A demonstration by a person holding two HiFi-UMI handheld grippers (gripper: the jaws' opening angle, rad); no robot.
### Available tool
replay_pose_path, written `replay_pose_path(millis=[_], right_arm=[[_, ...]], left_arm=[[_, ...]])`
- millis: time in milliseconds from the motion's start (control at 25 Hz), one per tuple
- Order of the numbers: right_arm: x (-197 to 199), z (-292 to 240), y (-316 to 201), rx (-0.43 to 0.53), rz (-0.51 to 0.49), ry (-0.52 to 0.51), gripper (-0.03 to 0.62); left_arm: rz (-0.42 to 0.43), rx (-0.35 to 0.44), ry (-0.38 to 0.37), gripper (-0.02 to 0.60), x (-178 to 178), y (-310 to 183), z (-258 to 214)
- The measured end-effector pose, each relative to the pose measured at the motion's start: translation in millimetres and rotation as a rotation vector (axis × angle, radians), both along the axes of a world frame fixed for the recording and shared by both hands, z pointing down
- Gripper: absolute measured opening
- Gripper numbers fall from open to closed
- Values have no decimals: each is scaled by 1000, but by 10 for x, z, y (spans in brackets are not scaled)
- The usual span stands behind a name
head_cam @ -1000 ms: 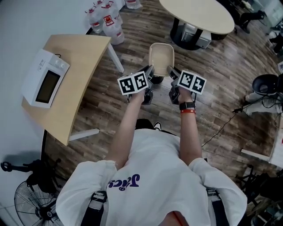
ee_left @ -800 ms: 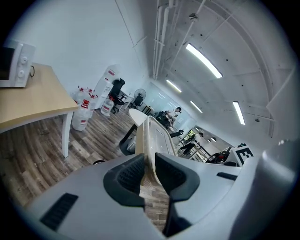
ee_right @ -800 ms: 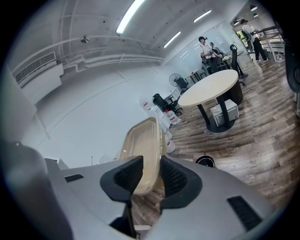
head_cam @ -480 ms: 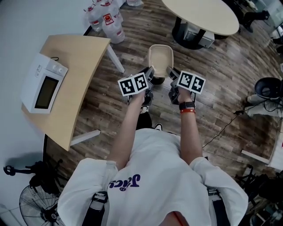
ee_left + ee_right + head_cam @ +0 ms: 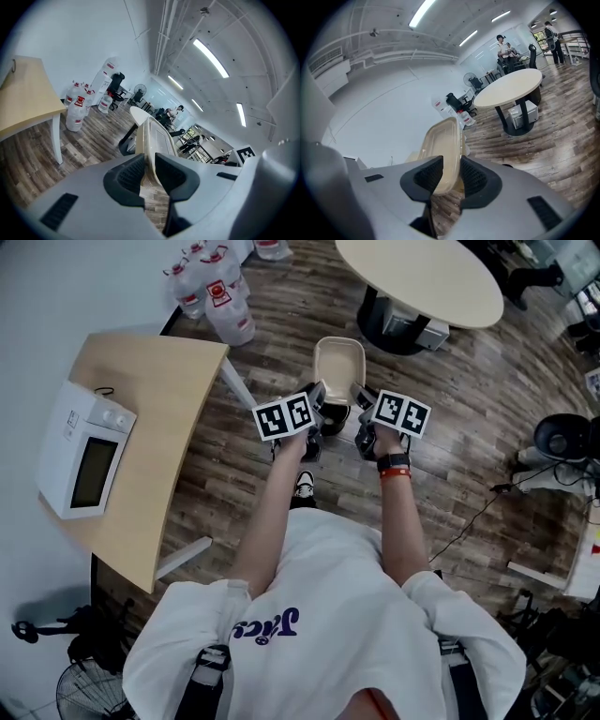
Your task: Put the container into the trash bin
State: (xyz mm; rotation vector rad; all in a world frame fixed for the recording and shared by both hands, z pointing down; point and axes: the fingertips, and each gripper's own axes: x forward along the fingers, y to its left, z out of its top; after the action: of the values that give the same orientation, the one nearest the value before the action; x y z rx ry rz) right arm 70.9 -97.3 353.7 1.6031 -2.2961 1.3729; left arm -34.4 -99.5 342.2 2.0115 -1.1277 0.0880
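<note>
One container (image 5: 339, 367) over plank floor (image 5: 469, 427), round table (image 5: 417, 277), microwave (image 5: 80, 465)

You're standing in an open-plan office. Wood-look planks (image 5: 487, 427) run under a round meeting table (image 5: 422, 277) and a pale desk (image 5: 159, 399) with a microwave (image 5: 82, 460) at its left edge. Water jugs (image 5: 211, 287) stand against the wall, with swivel chairs (image 5: 116, 80), strip lights (image 5: 211, 57) and people (image 5: 504, 44) at far desks.

Cannot see near end of container (image 5: 339, 360), covered by left tongs (image 5: 320, 399) and right tongs (image 5: 359, 396); lose floor fan (image 5: 84, 693) past bottom edge.
</note>
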Motion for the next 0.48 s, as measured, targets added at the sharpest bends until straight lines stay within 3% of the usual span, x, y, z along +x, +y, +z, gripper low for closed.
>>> replay_pose_path(millis=[480], right_arm=[[-371, 211, -790, -41, 38, 21, 132]], left_arm=[[42, -48, 19, 83, -373, -846, 247]])
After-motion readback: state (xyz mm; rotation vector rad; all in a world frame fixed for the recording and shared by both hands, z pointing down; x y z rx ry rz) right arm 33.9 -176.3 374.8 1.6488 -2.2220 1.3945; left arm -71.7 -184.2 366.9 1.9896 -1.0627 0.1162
